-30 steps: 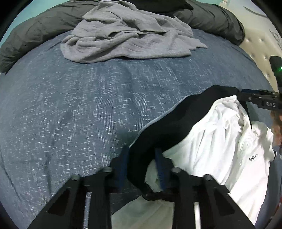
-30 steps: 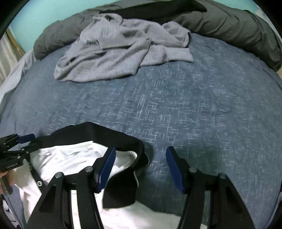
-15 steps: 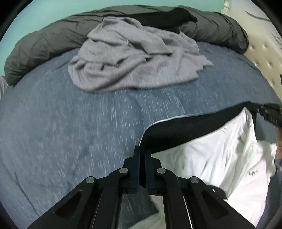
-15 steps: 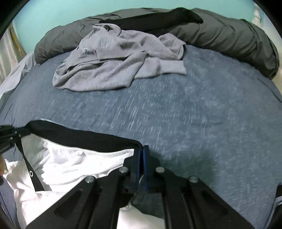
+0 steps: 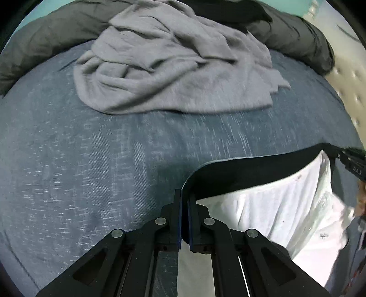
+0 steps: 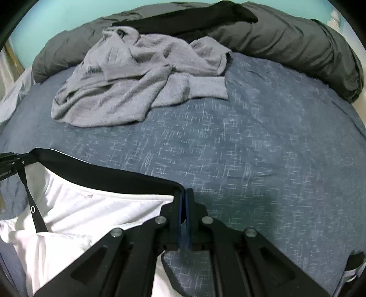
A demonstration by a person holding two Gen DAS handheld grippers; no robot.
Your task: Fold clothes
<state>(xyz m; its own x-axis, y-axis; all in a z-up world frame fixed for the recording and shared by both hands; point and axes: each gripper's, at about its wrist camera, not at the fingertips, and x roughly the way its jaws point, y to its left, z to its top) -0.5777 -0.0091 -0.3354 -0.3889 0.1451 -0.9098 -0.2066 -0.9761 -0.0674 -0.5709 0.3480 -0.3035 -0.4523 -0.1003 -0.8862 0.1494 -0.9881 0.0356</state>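
Note:
A white garment point(image 5: 281, 212) with a black waistband point(image 5: 251, 169) hangs stretched between both grippers above the blue bedspread point(image 5: 80, 160). My left gripper point(image 5: 184, 196) is shut on the band's left corner. In the right wrist view my right gripper point(image 6: 183, 196) is shut on the band's point(image 6: 103, 173) other corner, and the white cloth point(image 6: 87, 210) sags below it. A black drawstring with a metal eyelet point(image 6: 33, 209) dangles at the left. Each gripper's tip shows at the edge of the other's view, the right gripper point(image 5: 352, 160) and the left gripper point(image 6: 9, 160).
A crumpled grey sweater point(image 5: 173, 61) lies further back on the bed point(image 6: 263, 148). Behind it a dark grey duvet point(image 6: 297, 41) is rolled along the turquoise wall, with a black garment point(image 6: 194, 20) on top. A tufted cream headboard point(image 5: 347, 91) stands at the right.
Both grippers went from open around the waistband's corners to shut on them. They then moved apart and toward the sweater, pulling the band taut and straight.

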